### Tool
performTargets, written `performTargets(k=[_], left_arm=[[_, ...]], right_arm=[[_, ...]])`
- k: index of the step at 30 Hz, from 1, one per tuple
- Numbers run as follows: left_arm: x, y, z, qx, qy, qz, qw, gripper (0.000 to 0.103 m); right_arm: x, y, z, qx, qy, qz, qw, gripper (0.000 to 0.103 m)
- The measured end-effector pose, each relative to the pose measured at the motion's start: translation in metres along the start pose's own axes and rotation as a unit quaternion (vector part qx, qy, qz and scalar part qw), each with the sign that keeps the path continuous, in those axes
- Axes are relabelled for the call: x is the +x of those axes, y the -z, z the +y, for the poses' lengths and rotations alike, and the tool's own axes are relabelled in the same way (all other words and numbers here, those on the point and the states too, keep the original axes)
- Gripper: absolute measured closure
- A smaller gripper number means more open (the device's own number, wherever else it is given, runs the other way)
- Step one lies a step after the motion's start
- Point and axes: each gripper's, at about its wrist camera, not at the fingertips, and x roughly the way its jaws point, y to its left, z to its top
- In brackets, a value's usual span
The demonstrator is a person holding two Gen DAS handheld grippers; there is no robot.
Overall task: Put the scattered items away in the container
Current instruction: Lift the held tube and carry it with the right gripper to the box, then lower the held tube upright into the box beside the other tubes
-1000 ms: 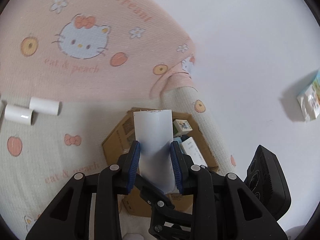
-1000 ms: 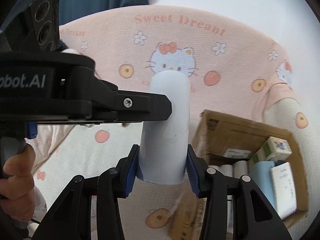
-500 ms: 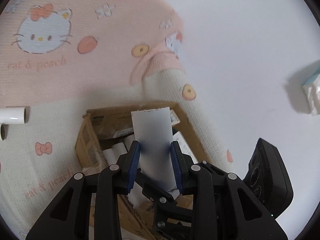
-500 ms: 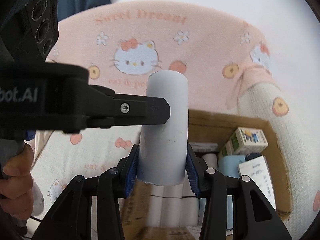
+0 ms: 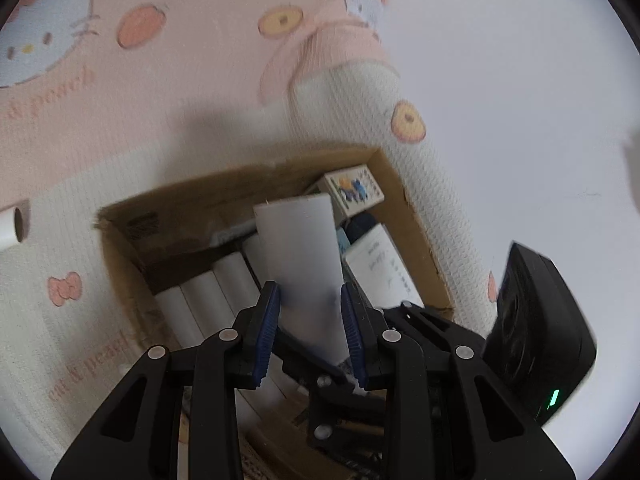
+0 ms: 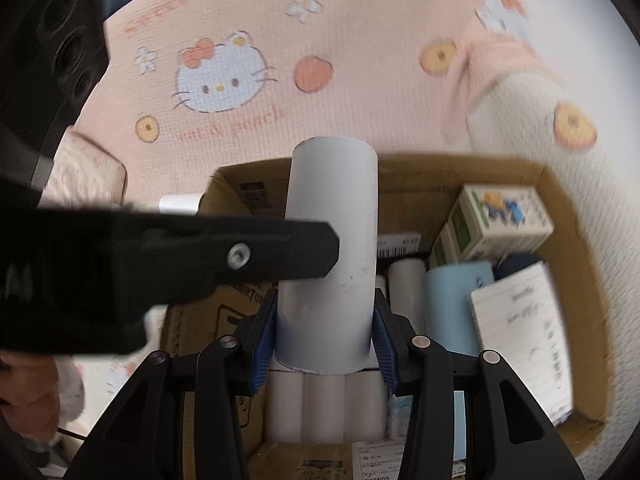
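White paper rolls sit pinched in both claws, left claw (image 5: 310,322) and right claw (image 6: 326,340), poised above the cardboard box (image 6: 560,184) on the bed, so each should sink low beside the stacked rolls (image 6: 324,408) before its jaws part.

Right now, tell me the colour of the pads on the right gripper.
Dark blue pads on black fingers, clamped on a white tube; the right wrist view shows it best.
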Motion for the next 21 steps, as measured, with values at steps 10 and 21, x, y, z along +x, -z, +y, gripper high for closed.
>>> performTargets(k=[10,21], left_arm=[[0.034,-0.007,0.003,-0.017,-0.011,0.06,0.998,0.069],[0.059,-0.015,0.03,-0.107,0.023,0.078,0.9909,0.057]], right_arm=[[0.01,0.0,-0.034,0.06,-0.021,0.023,0.998,0.062],[0.037,-0.002,-0.046,0.072,-0.009,0.055,0.996,0.063]])
